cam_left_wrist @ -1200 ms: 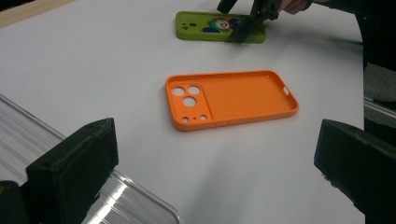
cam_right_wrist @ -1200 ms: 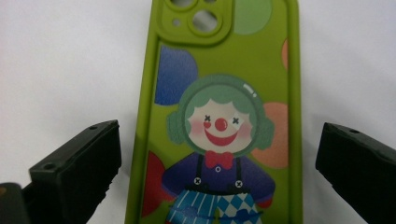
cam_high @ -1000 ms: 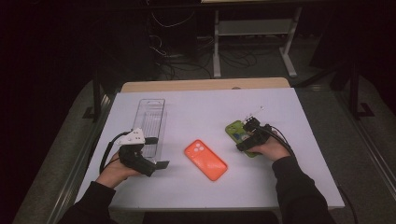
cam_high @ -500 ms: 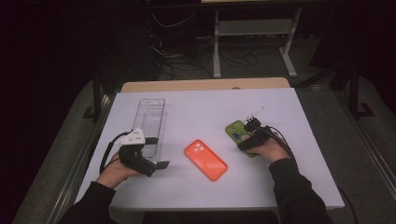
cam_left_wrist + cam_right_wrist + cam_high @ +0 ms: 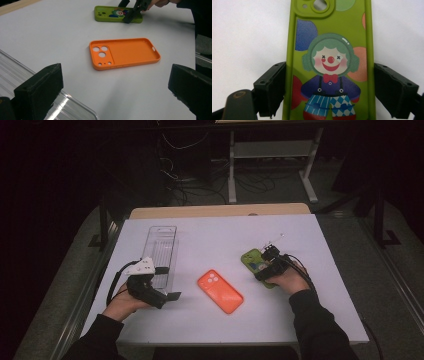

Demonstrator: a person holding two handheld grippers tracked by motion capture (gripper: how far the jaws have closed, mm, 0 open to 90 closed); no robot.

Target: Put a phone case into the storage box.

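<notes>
A green phone case (image 5: 329, 62) with a clown print lies flat on the white table (image 5: 300, 320), right of centre. My right gripper (image 5: 329, 92) straddles it, and its jaws have just been closing. Both pads (image 5: 272, 87) now touch the case's long edges. In the high view the right gripper (image 5: 267, 265) rests on the green case (image 5: 251, 258). An orange phone case (image 5: 125, 53) lies inside-up in the middle of the table. My left gripper (image 5: 117, 92) stands open at the left, pointing toward it, with nothing between its jaws.
A clear plastic tray (image 5: 162, 245) lies lengthwise at the table's left, just beyond the left gripper (image 5: 167, 295); its corner (image 5: 75, 110) is under the left jaw. A wooden strip (image 5: 215, 211) borders the table's far edge.
</notes>
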